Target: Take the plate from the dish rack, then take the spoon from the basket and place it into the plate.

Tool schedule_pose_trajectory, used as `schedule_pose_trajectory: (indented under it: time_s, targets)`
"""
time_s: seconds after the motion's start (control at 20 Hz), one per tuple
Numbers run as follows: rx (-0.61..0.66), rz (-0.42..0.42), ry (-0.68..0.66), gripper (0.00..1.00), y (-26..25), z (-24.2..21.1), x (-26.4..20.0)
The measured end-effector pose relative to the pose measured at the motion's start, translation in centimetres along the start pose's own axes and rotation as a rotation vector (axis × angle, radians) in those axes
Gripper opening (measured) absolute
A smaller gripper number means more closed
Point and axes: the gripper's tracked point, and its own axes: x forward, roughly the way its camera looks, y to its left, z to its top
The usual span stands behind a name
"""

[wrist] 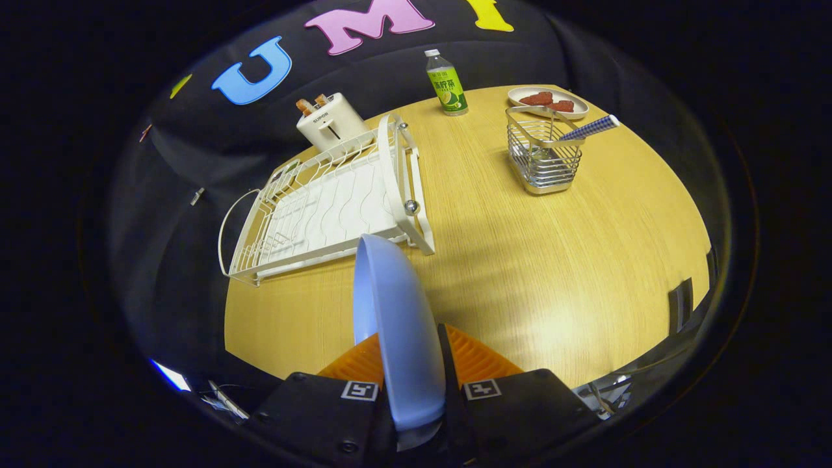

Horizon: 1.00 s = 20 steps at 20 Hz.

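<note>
A pale blue plate (396,325) stands on edge between my fingers, and my gripper (408,354) is shut on it, held above the wooden table (533,260). Beyond the plate and to its left lies the white dish rack (325,208), with no dishes in it. Farther off, right of the rack, a wire basket (545,156) holds a spoon whose blue checked handle (590,129) sticks out over the rim to the right.
A white toaster (331,121) with toast stands behind the rack. A green-labelled bottle (446,83) is at the table's far side. Behind the basket sits a white dish (547,101) with red pieces of food.
</note>
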Motion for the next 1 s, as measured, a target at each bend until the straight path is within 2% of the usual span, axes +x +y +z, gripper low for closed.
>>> schedule_pose_trajectory:
  time_s: [0.1,0.3,0.5,0.75,0.9,1.0]
  targets:
    - [-0.018,-0.015,-0.004,0.33,-0.2,0.2,0.3]
    - [-0.063,-0.071,-0.019,0.43,-1.7,0.7,0.3]
    - [-0.064,-0.128,-0.034,0.43,-3.9,1.4,0.2]
    - [-0.051,-0.144,-0.059,0.45,-5.5,2.5,-0.5]
    - [-0.114,-0.142,-0.112,0.44,-6.1,4.5,-1.9]
    - [-0.168,-0.121,-0.159,0.48,-6.0,6.5,-3.2]
